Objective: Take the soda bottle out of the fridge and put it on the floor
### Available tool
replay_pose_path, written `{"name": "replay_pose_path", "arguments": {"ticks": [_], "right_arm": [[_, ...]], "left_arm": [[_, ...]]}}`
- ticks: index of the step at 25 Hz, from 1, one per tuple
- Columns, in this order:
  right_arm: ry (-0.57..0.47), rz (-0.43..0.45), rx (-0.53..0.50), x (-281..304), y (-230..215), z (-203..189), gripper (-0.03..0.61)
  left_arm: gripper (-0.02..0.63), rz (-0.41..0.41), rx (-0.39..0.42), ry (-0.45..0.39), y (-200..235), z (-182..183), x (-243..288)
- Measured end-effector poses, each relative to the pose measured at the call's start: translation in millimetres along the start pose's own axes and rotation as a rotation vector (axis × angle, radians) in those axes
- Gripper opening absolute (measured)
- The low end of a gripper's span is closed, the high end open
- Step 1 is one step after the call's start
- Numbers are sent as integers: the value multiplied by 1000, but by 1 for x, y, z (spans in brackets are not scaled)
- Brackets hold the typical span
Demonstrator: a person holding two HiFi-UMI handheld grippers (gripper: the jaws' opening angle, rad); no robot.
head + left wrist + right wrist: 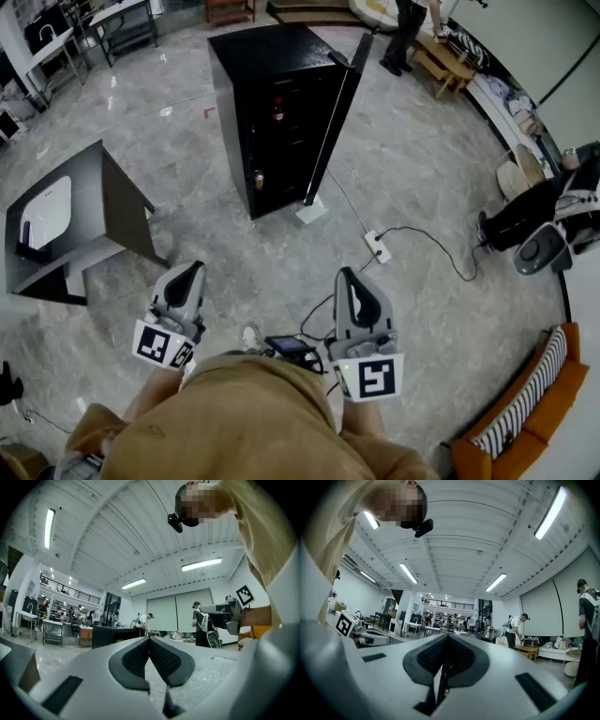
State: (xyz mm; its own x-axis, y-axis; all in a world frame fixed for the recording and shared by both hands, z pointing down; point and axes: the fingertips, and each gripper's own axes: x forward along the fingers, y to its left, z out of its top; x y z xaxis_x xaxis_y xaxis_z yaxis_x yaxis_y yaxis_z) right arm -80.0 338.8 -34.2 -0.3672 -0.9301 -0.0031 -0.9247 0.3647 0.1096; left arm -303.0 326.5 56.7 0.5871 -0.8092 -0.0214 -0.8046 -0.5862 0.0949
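Black fridge (272, 47) stands well ahead on the grey tiled floor (216, 244), with its door (336, 112) already swung open to the right. So the step in hand looks like the approach, not the door.

- Left gripper (192, 270): jaws together, nothing between them, held level close to the body.
- Right gripper (349, 277): the same, pads closed on each other and empty.
- Soda bottle (277, 110): I take it to be the red-marked shape on an upper shelf in the dark interior. It is too small to be sure from here, so confirm it once close.

How I'd run it:
- Walk in square to the opening and favour the hinge-free left side, so the door edge stays clear of the right arm.
- Open the jaws of one gripper before it goes inside, not once it is among the shelves — there is little room to spread there.
- Go in level and grip the bottle's body below the shoulder. A round, smooth bottle will probably slip if it is pinched near the cap.
- Lift it just clear of the shelf, then draw it straight back, upright.
- Keep the spare gripper near the base as a backstop.

Floor hazards: a power strip (378, 246) and its cable (431, 248) lie right of the door, so don't step there or set the bottle down there. The bare tile in front of the fridge, left of the door's swing, looks the best spot. Let the bottle's base land flat before you release.
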Motion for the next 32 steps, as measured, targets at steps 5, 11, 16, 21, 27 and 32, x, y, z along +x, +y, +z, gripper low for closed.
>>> {"name": "replay_pose_path", "arguments": {"ticks": [5, 11, 16, 21, 27, 32], "right_arm": [[10, -3, -10, 7, 3, -2, 2], [25, 2, 2, 15, 9, -4, 2], [37, 19, -23, 25, 15, -13, 3], [58, -9, -58, 34, 33, -12, 3], [28, -49, -55, 30, 43, 2, 3], [11, -74, -54, 28, 43, 10, 3]], "left_arm": [[3, 13, 26, -11, 13, 2, 0], [3, 58, 64, 23, 46, -6, -9], [3, 60, 48, 25, 71, -14, -9], [3, -10, 6, 26, 70, -28, -4], [3, -61, -14, 7, 73, -23, -4], [3, -162, -26, 32, 59, -24, 4]]}}
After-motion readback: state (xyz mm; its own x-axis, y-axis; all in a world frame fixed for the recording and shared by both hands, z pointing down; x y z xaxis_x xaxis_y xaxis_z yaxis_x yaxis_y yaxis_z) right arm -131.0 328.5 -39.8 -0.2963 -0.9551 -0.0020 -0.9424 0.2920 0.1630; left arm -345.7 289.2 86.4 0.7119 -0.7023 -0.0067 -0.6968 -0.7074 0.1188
